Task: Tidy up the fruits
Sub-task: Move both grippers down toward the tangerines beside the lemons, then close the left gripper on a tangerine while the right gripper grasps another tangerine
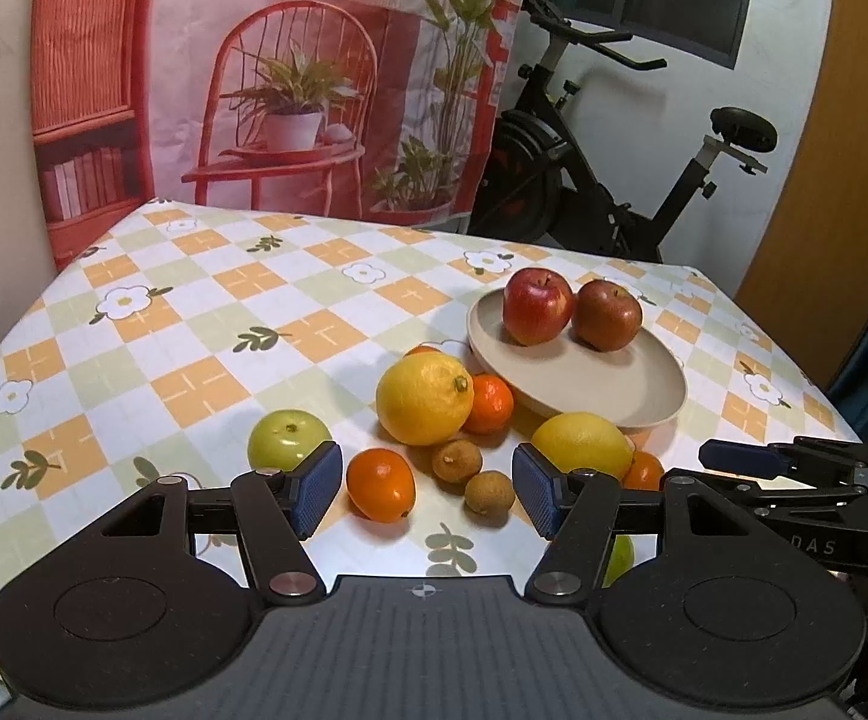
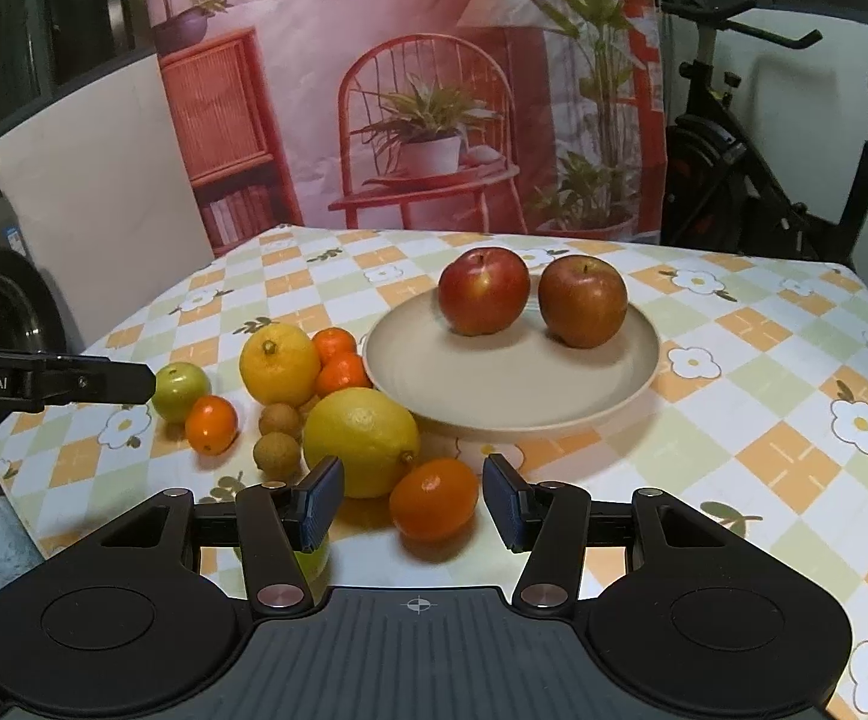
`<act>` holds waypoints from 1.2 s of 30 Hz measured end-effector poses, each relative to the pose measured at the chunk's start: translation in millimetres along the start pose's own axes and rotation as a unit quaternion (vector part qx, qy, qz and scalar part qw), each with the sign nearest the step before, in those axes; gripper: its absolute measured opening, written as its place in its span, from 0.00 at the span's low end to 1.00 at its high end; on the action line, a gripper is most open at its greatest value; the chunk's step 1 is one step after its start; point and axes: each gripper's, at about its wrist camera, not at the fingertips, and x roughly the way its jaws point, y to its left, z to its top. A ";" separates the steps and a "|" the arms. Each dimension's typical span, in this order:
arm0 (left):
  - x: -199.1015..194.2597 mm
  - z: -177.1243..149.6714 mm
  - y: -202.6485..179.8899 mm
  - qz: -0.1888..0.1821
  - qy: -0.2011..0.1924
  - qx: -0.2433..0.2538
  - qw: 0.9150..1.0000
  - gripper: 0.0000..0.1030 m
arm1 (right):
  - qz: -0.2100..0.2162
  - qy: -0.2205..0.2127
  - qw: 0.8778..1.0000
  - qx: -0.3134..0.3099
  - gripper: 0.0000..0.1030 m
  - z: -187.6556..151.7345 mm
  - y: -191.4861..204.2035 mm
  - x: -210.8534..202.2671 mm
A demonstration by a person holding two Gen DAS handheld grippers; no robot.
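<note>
Plate [image 2: 494, 384] front half bare, fruit cluster [image 2: 314, 396] crowding its left

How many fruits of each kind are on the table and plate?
Red apples: 2
Lemons: 2
Small oranges: 4
Green fruits: 2, one partly hidden
Longans: 2
Total: 12

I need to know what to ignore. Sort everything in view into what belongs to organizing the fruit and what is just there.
Belongs to the job:
red apples on the plate
lemons
small oranges
green apple
small brown fruits

Just there:
exercise bike
printed backdrop
checked tablecloth
</note>
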 end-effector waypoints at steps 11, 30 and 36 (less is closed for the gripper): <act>4.6 -3.3 0.4 0.011 0.004 -0.005 1.000 0.63 | 0.005 -0.019 0.997 -0.077 0.46 -17.0 -4.3 12.3; 17.2 -7.8 0.4 0.016 0.021 -0.010 1.000 0.63 | 0.046 0.007 0.992 -0.121 0.38 -19.4 -13.3 41.7; 18.8 -9.3 -0.5 0.014 0.025 -0.008 1.000 0.63 | 0.044 0.004 0.992 -0.122 0.37 -21.8 -13.7 40.8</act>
